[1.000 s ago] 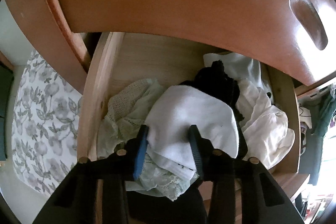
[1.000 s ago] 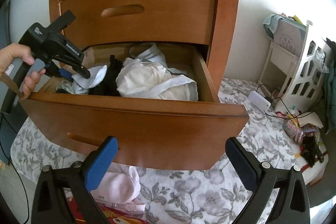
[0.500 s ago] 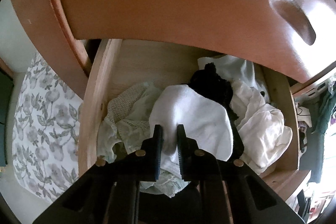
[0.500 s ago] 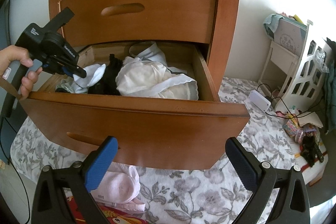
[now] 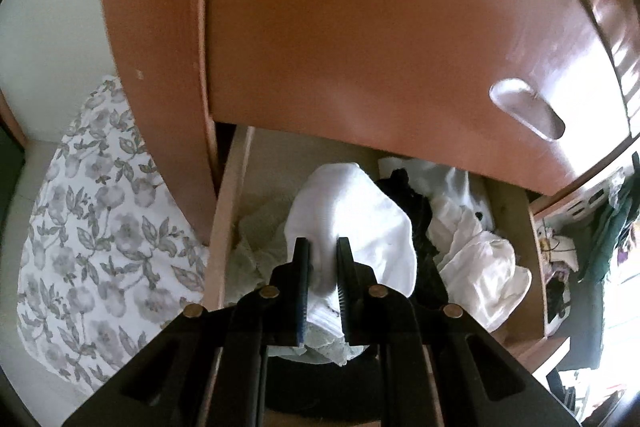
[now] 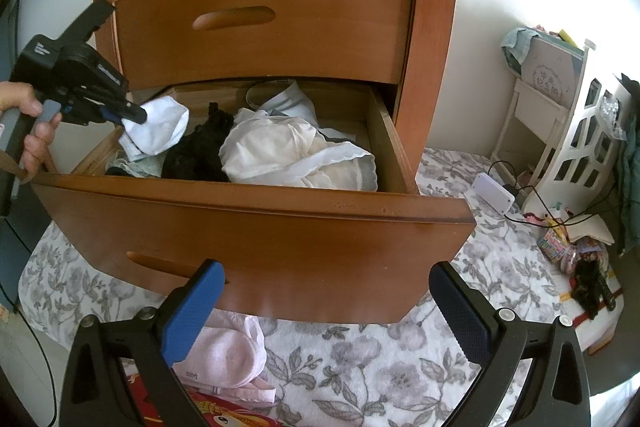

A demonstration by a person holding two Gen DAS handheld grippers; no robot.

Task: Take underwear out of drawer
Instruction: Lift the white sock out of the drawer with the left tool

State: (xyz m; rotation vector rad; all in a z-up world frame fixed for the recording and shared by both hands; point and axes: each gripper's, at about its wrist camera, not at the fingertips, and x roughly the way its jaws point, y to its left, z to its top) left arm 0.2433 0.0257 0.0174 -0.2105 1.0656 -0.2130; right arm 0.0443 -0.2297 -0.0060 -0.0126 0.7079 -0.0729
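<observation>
The lower drawer (image 6: 256, 227) of a brown wooden chest stands pulled out and holds several garments. My left gripper (image 5: 322, 247) (image 6: 138, 115) is shut on white underwear (image 5: 360, 227) (image 6: 160, 129), which hangs lifted above the drawer's left side. Beneath it lie a pale green lace piece (image 5: 256, 247), a black lace garment (image 6: 200, 151) (image 5: 416, 211) in the middle and a cream-white garment (image 6: 292, 151) (image 5: 480, 263) on the right. My right gripper (image 6: 324, 307) hangs open in front of the drawer front, holding nothing.
The upper drawer (image 6: 264, 19) is closed above the open one. A pink garment (image 6: 224, 355) lies on the floral sheet (image 6: 360, 367) below the drawer front. At the right stand a white shelf (image 6: 560, 131), a white adapter (image 6: 494, 193) with cables, and small clutter (image 6: 572, 247).
My left gripper closed on the white underwear, then lifted it up out of the pile toward the drawer's left. The right gripper stayed still and open.
</observation>
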